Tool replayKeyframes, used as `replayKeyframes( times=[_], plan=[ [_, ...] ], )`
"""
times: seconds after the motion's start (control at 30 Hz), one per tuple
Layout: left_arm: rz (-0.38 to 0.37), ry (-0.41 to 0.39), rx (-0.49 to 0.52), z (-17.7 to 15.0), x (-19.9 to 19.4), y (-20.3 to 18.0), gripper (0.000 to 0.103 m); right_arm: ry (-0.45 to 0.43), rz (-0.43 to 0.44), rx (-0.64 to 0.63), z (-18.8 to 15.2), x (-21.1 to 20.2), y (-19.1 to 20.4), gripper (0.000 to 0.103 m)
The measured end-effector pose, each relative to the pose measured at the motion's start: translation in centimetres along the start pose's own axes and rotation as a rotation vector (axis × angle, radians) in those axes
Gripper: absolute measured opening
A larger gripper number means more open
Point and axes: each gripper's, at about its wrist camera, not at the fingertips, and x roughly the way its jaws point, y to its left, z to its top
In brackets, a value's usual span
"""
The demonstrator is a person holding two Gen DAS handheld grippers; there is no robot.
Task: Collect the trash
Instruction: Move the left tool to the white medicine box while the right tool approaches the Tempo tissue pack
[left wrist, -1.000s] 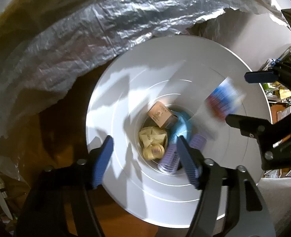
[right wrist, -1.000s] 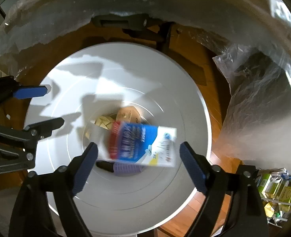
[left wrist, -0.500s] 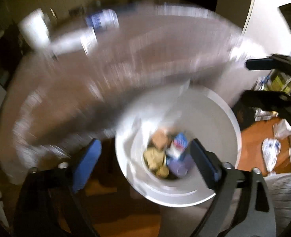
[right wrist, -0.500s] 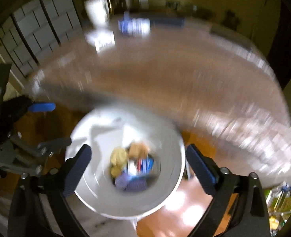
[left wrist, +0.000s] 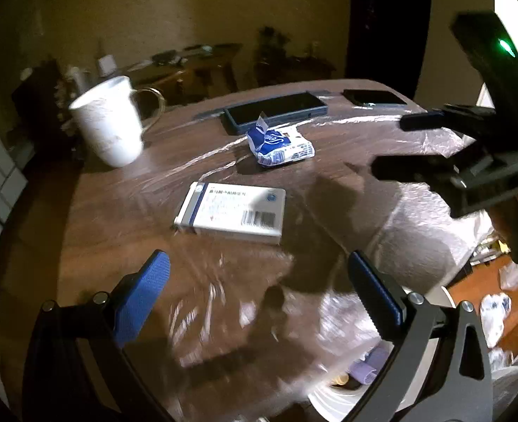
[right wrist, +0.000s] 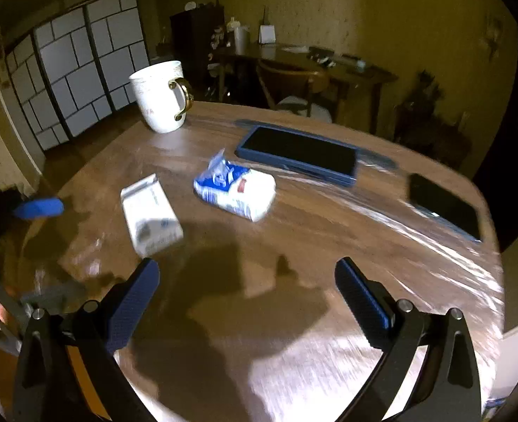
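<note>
Table (right wrist: 294,246), one box (left wrist: 232,212), one wrapper (right wrist: 236,191), perhaps trash.

The room is dim and yellow-tinted, the far walls sinking into darkness. Light from behind the cameras throws hard gripper shadows across the table (right wrist: 294,246), whose plastic cover (left wrist: 364,123) streaks with white glare. Motion blur smears the near edge and the white box (right wrist: 151,214). Fisheye distortion bends the edges, and the corners are black.
</note>
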Motion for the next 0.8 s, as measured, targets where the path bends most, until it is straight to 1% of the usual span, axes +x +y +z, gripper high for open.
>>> replayKeyframes(
  times=[0.07, 0.17, 0.43, 0.57, 0.63, 0.7, 0.73, 0.8],
  plan=[
    [-0.016, 0.036, 0.025, 0.5, 2.0, 0.9, 0.101, 0.029, 0.007, 0.030, 1.3, 2.4, -0.3, 0.099],
    [-0.021, 0.061, 0.054, 0.6, 3.7, 1.3, 0.101, 0.065, 0.019, 0.056, 2.2, 4.8, -0.2, 0.099],
    [-0.071, 0.087, 0.083, 1.9, 6.7, 2.3, 0.101, 0.104, 0.003, 0.072, 4.2, 8.9, 0.4, 0.099],
    [-0.071, 0.083, 0.105, 2.5, 7.5, 2.6, 0.101, 0.119, -0.001, 0.085, 5.1, 10.5, 0.4, 0.099],
    [-0.087, 0.082, 0.104, 2.8, 7.5, 2.7, 0.101, 0.123, 0.001, 0.090, 5.5, 11.0, 0.5, 0.099],
    [-0.070, 0.074, 0.110, 3.1, 7.4, 2.7, 0.101, 0.129, 0.000, 0.083, 5.8, 11.6, 0.7, 0.099],
    [-0.073, 0.064, 0.115, 3.2, 7.2, 2.7, 0.101, 0.131, -0.002, 0.079, 5.9, 11.7, 0.9, 0.099],
    [-0.083, 0.073, 0.121, 3.3, 7.2, 2.8, 0.101, 0.134, -0.011, 0.071, 6.1, 11.9, 1.1, 0.099]
  ],
)
